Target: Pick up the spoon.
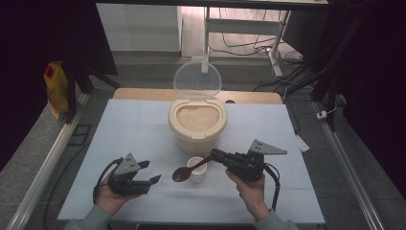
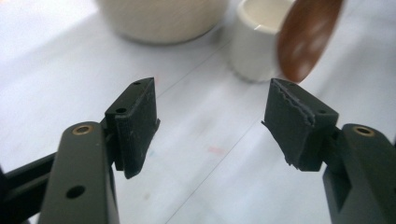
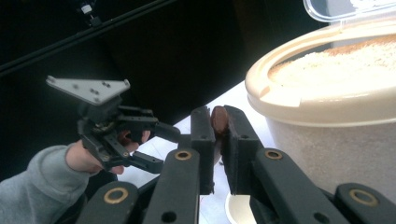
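My right gripper (image 1: pixel 214 154) is shut on the handle of a brown wooden spoon (image 1: pixel 183 173). The spoon's bowl hangs left of a small white cup (image 1: pixel 197 170). In the right gripper view the jaws of that gripper (image 3: pixel 218 126) pinch the spoon handle (image 3: pixel 218 119). My left gripper (image 1: pixel 152 171) stands open near the table's front left, with nothing between its fingers. In the left gripper view its jaws (image 2: pixel 210 121) are spread over bare table, with the spoon bowl (image 2: pixel 306 37) and the cup (image 2: pixel 254 46) just ahead. A cream rice container (image 1: pixel 197 125) stands behind the cup, its clear lid (image 1: pixel 197 79) raised.
The pale blue table (image 1: pixel 129 134) has bare room at left and right of the container. A yellow package (image 1: pixel 56 88) stands off the table at far left. Metal rails run along both sides, and desk legs and cables lie beyond the far edge.
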`<act>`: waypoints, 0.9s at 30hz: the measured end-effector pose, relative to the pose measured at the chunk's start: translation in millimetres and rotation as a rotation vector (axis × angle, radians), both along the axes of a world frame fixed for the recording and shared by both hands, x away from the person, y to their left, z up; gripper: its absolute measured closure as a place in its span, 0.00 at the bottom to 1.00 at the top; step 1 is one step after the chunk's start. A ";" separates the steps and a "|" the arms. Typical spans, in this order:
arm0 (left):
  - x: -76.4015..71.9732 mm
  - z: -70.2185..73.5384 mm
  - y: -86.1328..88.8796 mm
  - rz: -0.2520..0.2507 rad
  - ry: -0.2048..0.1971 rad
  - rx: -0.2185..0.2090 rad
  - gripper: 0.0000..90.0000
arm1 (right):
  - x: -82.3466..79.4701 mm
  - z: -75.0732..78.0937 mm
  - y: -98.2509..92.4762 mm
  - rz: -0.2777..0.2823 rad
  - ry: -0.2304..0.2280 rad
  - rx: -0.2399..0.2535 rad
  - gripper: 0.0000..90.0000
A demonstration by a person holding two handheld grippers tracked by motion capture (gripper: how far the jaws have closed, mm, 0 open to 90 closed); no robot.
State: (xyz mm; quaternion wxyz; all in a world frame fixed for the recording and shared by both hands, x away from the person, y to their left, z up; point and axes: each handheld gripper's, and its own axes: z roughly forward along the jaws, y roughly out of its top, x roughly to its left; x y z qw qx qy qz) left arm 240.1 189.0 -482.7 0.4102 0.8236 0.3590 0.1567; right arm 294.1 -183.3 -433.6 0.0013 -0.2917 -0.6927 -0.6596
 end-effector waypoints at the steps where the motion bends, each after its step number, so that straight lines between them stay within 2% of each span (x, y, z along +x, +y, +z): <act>1: -0.1 -2.0 3.4 0.011 0.002 -0.004 0.37 | 0.0 0.0 0.0 0.000 0.000 0.000 0.92; 7: -0.9 -7.1 13.0 0.048 0.001 -0.031 0.35 | 0.7 4.5 -5.5 -0.007 -0.020 0.009 0.92; 20: -2.7 -14.3 19.6 0.070 0.016 -0.030 0.32 | -0.1 22.6 -26.4 -0.035 -0.068 0.064 0.92; 27: -2.2 -15.6 21.8 0.074 0.022 -0.033 0.32 | -0.8 30.0 -33.9 -0.046 -0.078 0.101 0.92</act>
